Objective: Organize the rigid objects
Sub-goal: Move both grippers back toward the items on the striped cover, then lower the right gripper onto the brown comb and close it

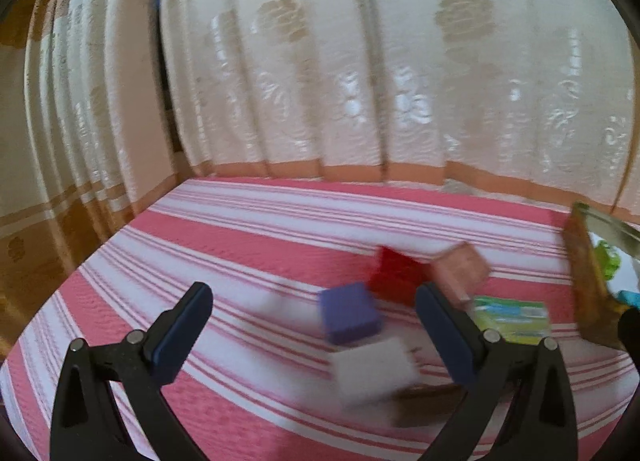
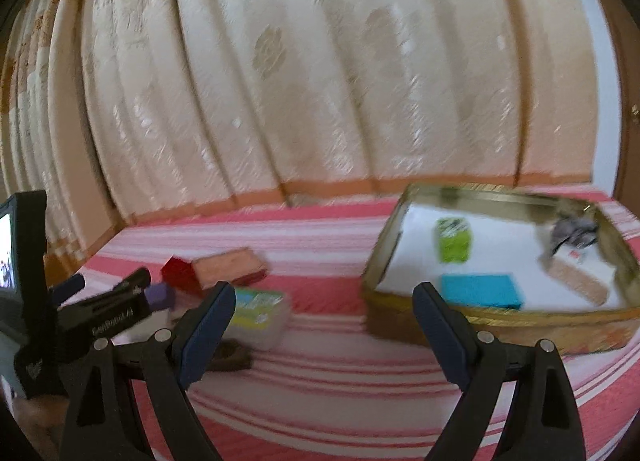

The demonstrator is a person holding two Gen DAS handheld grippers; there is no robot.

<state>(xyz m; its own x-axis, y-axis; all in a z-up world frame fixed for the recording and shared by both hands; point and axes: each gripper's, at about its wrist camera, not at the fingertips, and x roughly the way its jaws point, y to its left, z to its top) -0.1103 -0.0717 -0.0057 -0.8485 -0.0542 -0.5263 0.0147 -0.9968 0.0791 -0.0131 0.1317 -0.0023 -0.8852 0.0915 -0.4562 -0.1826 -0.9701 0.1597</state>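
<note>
Jaws on my left gripper (image 1: pixel 314 301) and right gripper (image 2: pixel 324 301) both stand wide, holding nothing. Only my left view shows the white block (image 1: pixel 374 375) nearest, just behind it a purple block (image 1: pixel 349 319), red block (image 1: pixel 394 275) and pink block (image 1: pixel 460 271) on the striped surface (image 1: pixel 240 245). Only my right view shows inside the gold tin (image 2: pixel 404 301): green box (image 2: pixel 453 241), blue block (image 2: pixel 482 291). Writing is too blurred to read.

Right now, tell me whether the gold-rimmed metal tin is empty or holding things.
Holding things: the gold tin contains a green box, a blue block and more.
</note>
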